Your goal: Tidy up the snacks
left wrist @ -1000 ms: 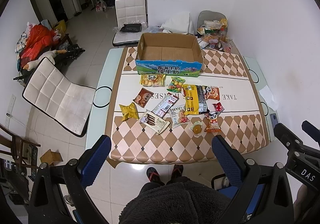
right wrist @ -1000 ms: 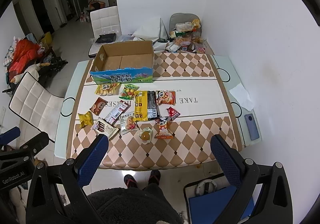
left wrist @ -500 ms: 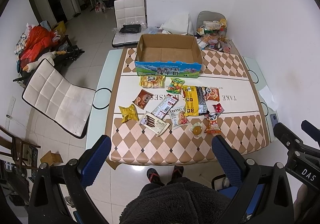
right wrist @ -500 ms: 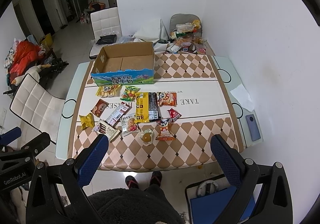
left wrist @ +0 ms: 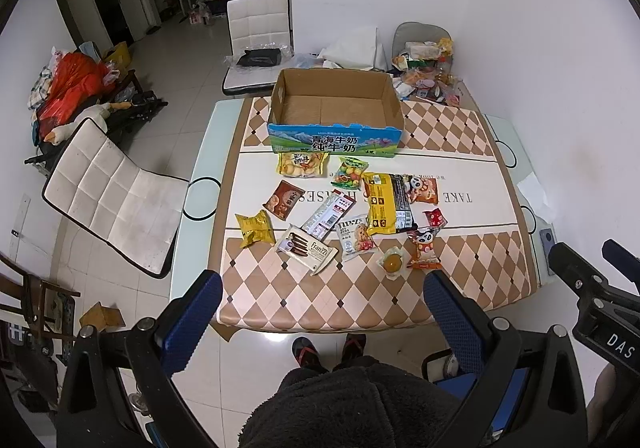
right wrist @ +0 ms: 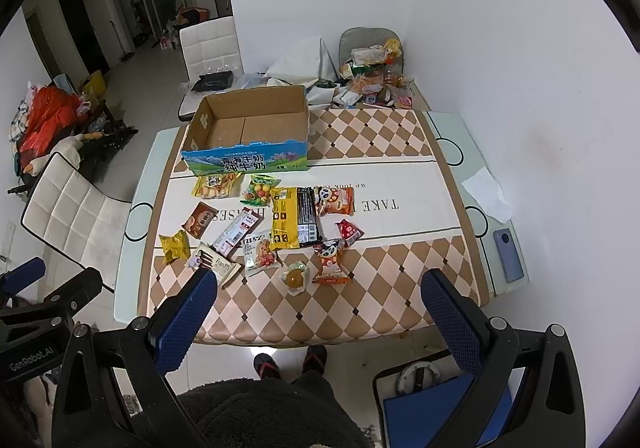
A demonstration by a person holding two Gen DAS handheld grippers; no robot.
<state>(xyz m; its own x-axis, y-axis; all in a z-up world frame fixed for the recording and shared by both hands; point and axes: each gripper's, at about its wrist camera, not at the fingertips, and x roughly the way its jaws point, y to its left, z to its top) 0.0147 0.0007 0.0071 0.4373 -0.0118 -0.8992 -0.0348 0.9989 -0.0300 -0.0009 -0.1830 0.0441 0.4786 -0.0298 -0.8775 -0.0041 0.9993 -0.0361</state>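
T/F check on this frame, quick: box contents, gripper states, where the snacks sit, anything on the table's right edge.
1. The cardboard box already holds snacks. False: its floor is bare.
2. Both the left gripper and right gripper are open and hold nothing. True.
3. The snack packets lie on the table in front of the box. True.
4. The big yellow and black packet lies inside the box. False: it lies on the table among the other packets.
5. A phone lies at the table's right edge. True.

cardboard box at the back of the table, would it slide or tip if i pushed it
The cardboard box looks empty, so probably light and apt to slide on the smooth table. It is low and wide, so tipping seems unlikely. Its thin open walls may flex.
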